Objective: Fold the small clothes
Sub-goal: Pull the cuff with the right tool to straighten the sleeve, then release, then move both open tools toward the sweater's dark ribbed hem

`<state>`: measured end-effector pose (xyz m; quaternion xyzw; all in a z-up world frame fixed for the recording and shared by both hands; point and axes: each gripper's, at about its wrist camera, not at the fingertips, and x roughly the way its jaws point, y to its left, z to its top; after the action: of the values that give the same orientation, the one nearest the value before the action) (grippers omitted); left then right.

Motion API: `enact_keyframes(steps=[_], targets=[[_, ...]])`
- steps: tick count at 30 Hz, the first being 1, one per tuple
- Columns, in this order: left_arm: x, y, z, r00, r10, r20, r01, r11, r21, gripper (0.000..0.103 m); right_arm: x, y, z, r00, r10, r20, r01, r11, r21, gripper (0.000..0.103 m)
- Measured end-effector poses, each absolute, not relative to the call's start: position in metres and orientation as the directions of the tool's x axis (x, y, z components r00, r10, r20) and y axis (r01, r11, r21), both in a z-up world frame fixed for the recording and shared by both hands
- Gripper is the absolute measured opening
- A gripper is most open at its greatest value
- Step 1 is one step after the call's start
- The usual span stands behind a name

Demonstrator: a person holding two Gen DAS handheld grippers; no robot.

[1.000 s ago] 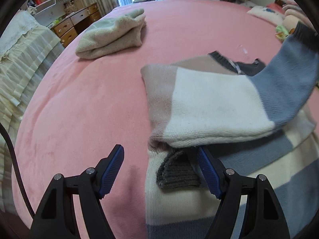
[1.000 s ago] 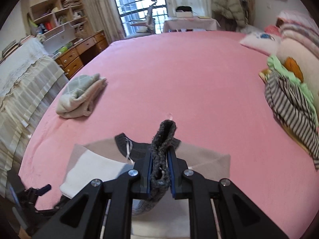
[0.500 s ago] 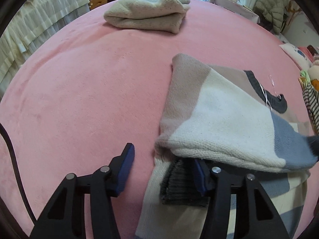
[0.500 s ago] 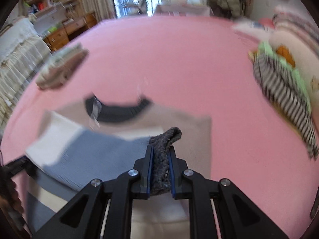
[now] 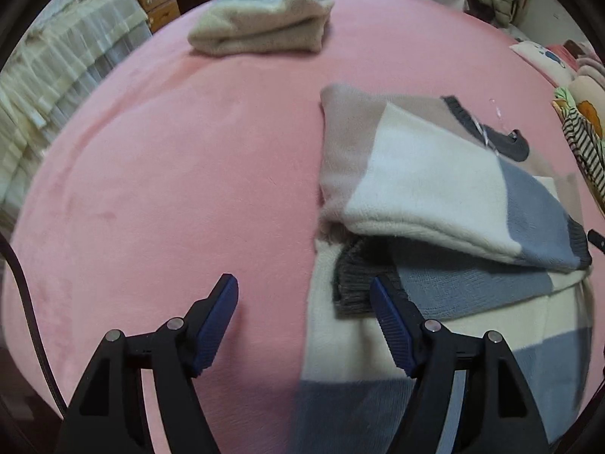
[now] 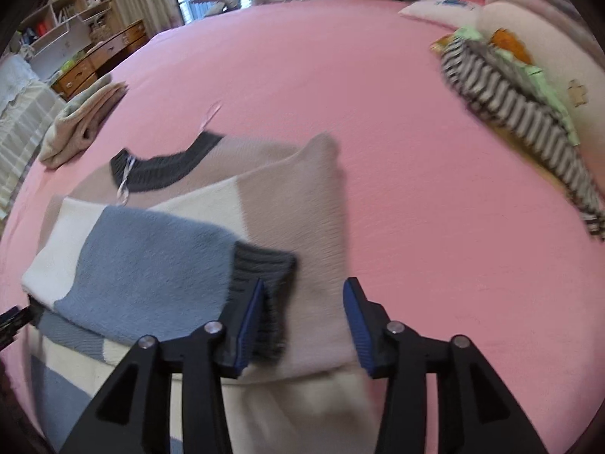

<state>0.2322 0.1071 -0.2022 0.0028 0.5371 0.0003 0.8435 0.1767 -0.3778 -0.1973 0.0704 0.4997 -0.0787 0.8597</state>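
Released from the right gripper, whose fingers now stand spread and empty, the grey sleeve cuff lies across the colour-block sweater on the pink bed. The left gripper hovers spread at the sweater's edge; both sleeves look folded in, the body fold remains, and a finished beige garment lies well apart

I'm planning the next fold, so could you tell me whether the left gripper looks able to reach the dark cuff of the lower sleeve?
Probably yes. The left gripper is open, and the dark cuff lies exposed on the sweater beside its right finger, with only its far end tucked under the folded upper sleeve.
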Motion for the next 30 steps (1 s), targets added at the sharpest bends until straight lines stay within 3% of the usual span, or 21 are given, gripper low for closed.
enact_keyframes(steps=[6, 10, 12, 14, 17, 20, 26, 30], targets=[[0.274, 0.1, -0.159, 0.508, -0.061, -0.859, 0.006, 0.998, -0.067, 0.071, 0.182, -0.362, -0.173, 0.558, -0.071, -0.827, 0.163, 0.986, 0.025, 0.044], [0.325, 0.077, -0.171, 0.494, -0.136, -0.859, 0.037, 0.99, -0.135, 0.07, 0.199, -0.327, -0.177, 0.568, -0.035, -0.822, 0.078, 0.997, 0.011, 0.041], [0.348, 0.063, -0.192, 0.449, -0.142, -0.882, 0.041, 0.989, -0.139, 0.054, 0.208, -0.314, -0.186, 0.554, -0.018, -0.833, 0.046, 0.999, 0.009, 0.038], [0.366, 0.054, -0.214, 0.398, -0.085, -0.913, 0.024, 0.996, -0.082, 0.046, 0.218, -0.308, -0.201, 0.522, -0.001, -0.853, 0.026, 1.0, 0.015, 0.035], [0.38, 0.055, -0.239, 0.37, -0.047, -0.928, 0.003, 0.999, -0.05, 0.044, 0.225, -0.314, -0.22, 0.483, -0.023, -0.875, 0.047, 0.999, -0.001, 0.034], [0.38, 0.057, -0.245, 0.388, -0.047, -0.92, 0.034, 0.999, -0.036, 0.044, 0.223, -0.331, -0.231, 0.478, -0.067, -0.876, 0.085, 0.996, -0.029, 0.03], [0.367, 0.058, -0.233, 0.404, -0.035, -0.914, 0.059, 0.998, -0.012, 0.044, 0.207, -0.367, -0.226, 0.468, -0.024, -0.883, 0.154, 0.987, 0.054, 0.035], [0.333, 0.064, -0.198, 0.457, 0.0, -0.89, 0.046, 0.999, 0.023, 0.062, 0.182, -0.371, -0.201, 0.482, -0.031, -0.876, 0.181, 0.981, 0.065, 0.036]])
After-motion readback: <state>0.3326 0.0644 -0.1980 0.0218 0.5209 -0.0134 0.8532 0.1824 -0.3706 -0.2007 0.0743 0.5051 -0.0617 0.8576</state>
